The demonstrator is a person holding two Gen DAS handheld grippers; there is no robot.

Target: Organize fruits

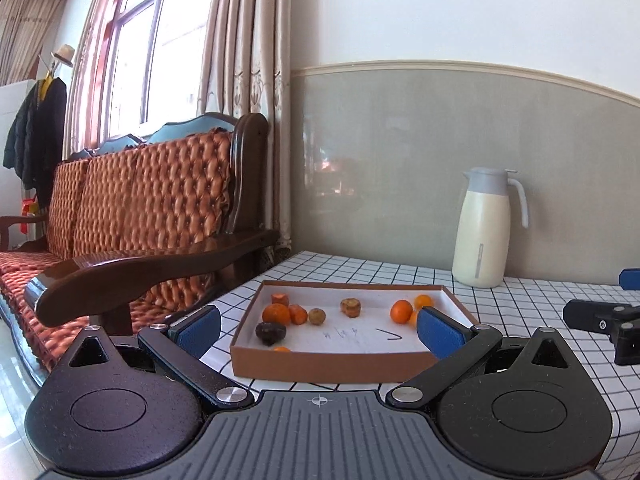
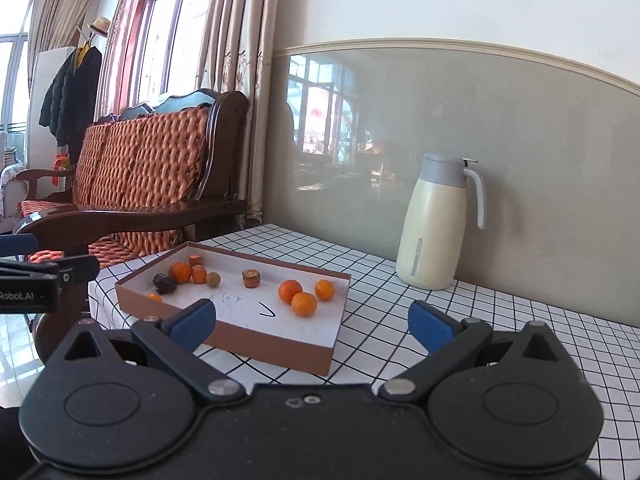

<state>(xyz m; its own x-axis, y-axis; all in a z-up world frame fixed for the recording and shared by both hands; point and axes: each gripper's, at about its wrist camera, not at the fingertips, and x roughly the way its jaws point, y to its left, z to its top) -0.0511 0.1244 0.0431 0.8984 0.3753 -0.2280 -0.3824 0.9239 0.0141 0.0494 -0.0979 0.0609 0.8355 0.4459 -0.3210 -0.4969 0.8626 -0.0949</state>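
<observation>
You had both claws held back from the shallow box (image 2: 256, 340) on the checked tablecloth (image 2: 500, 320); your left gripper (image 1: 318, 330) stood spread wide with nothing between its blue pads (image 1: 200, 330); your right gripper (image 2: 312, 324) was just as wide and just as empty. The fruit lay in two camps inside the box: three oranges (image 2: 303, 303) grouped near the right wall, and a mixed huddle at the left, a bigger orange (image 2: 179, 272), a dark fruit (image 2: 164, 283) and brownish pieces touching or nearly so. That huddle looked like the risk to me; a pad coming down there could nudge a neighbour and set round fruit rolling; the light box might also slide if its rim got clipped.
</observation>
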